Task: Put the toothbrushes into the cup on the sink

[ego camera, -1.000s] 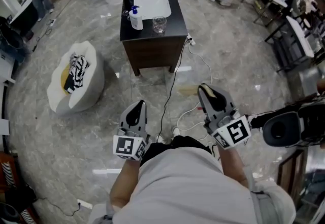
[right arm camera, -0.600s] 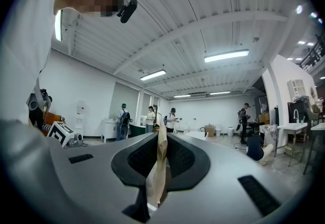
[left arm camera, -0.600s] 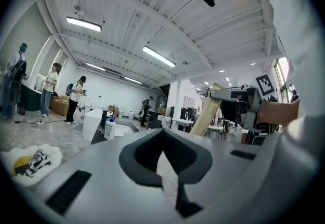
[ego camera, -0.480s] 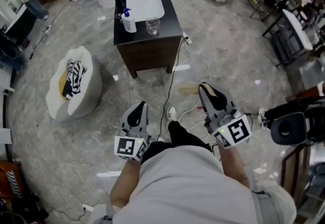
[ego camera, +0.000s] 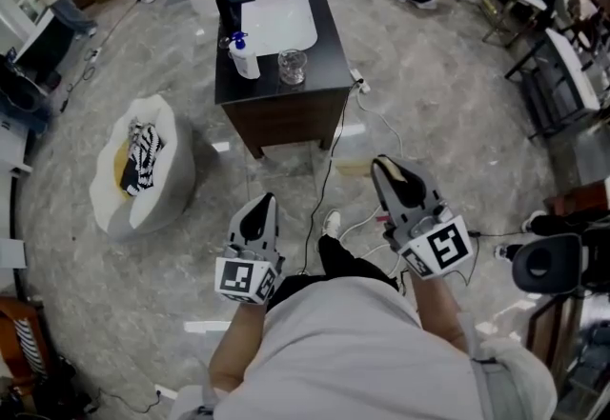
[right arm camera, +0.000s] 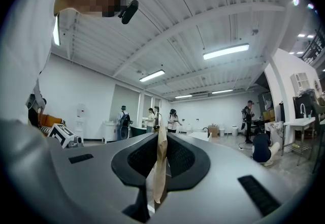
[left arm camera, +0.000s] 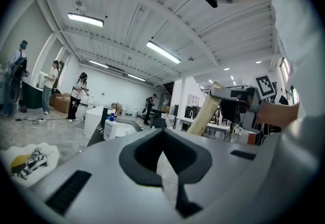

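Tan flat stick in my right gripper [right arm camera: 161, 139], which is a toothbrush [right arm camera: 159, 167] as far as I can tell. The jaws are clamped tight on it and it pokes out past the tips. In the left gripper view it shows as a long pale slat slanting away from the right gripper.

My left gripper [left arm camera: 162, 134] is closed as well, tips together. I can't make out anything pinched in it, just a pale wedge behind the tips that looks like floor.

In the head view both grippers sit low and close to my body, over the grey marbled floor [ego camera: 448, 104]. The cup [ego camera: 292, 66], a clear glass one, is well apart from them, up on the dark counter [ego camera: 332, 61]. It stands just in front of the white sink [ego camera: 286, 16], with a soap bottle [ego camera: 246, 58] near it on the left and a black faucet [ego camera: 232, 1] behind that.

A black cable [ego camera: 324, 170] runs across the floor from the counter toward my feet. Off to the left there's a pale cushion [ego camera: 162, 190] with a striped cloth on it.
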A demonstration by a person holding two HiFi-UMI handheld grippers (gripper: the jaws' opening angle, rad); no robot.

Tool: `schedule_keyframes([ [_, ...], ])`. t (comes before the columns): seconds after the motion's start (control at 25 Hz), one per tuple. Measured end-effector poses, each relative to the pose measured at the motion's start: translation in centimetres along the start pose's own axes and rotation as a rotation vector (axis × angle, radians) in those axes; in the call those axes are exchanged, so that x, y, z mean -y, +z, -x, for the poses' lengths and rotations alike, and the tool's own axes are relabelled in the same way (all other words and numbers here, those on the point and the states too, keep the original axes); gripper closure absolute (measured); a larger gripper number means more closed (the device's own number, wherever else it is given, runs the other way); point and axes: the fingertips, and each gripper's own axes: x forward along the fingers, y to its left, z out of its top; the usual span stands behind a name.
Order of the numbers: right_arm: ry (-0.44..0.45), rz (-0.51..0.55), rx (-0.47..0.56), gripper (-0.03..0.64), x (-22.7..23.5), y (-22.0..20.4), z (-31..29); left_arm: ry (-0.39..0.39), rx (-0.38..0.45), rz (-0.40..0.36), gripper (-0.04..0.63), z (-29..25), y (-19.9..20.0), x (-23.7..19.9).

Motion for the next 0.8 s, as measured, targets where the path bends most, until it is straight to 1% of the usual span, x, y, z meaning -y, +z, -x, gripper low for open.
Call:
schedule_keyframes([
  [0.12, 0.013, -0.014, -0.014, 0.561, 2.1, -0.7, -1.9, 0.005, -0.004, 0.0, 0.594, -2.3, 0.2, -0.5],
  [0.28, 0.027, -0.034, -0.028, 0.561, 4.7, -1.9, -4.4, 0.034, -0.04, 0.022, 0.594, -5.0, -0.2, -1.8],
  [0.44, 0.038, -0.059, -0.046, 0.561, 7.1, -3.4, -6.8, 0.029, -0.065, 0.033, 0.594, -8.4, -1.0, -2.9],
  [0.64, 0.054, -0.094, -0.067, 0.561, 10.2, -4.6, -9.3, 0.021, -0.081, 0.019, 0.594, -12.8, -0.4, -3.5],
  [0.8, 0.077, -0.121, -0.062, 0.561, 12.5, -5.2, -11.4, 0.043, -0.091, 0.003, 0.594, -15.3, 0.4, -4.3],
])
